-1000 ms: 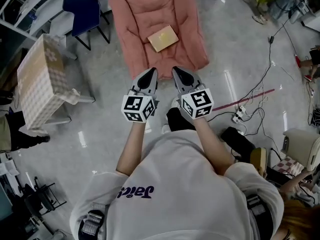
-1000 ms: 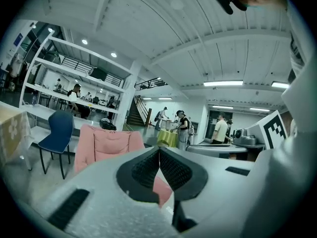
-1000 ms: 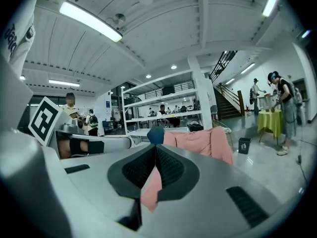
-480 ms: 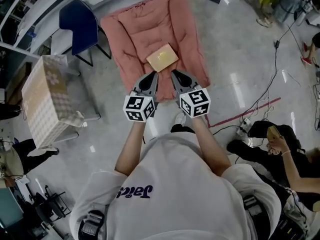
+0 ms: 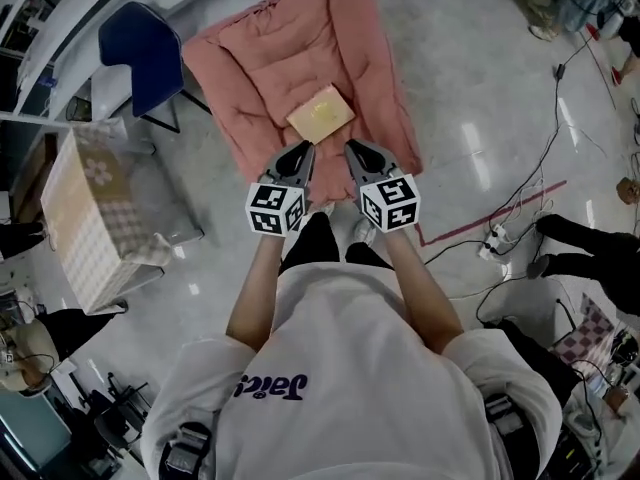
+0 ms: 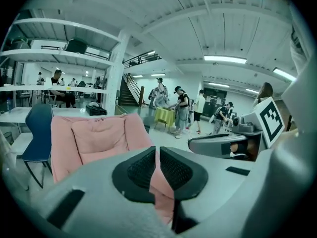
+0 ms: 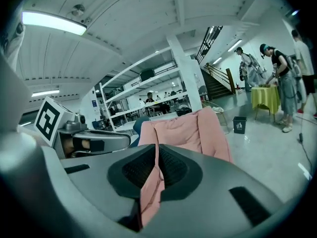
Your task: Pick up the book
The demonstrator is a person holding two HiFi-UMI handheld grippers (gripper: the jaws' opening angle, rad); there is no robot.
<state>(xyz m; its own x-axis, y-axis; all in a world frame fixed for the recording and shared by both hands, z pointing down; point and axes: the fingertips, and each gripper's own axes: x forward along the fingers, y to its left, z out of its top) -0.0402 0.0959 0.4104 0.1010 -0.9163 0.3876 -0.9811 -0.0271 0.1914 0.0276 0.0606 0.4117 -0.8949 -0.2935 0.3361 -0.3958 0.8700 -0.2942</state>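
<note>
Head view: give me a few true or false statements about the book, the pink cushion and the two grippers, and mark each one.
1. The book lies on the pink cushion. True.
2. The left gripper and the right gripper both have their jaws shut. True.
3. The left gripper is holding the book. False: its jaws are shut on nothing, and it is short of the book.
4. The blue chair stands at the right of the pink cushion. False: it stands at its left.
5. The book lies on the bare floor. False: it lies on the pink cushion.
</note>
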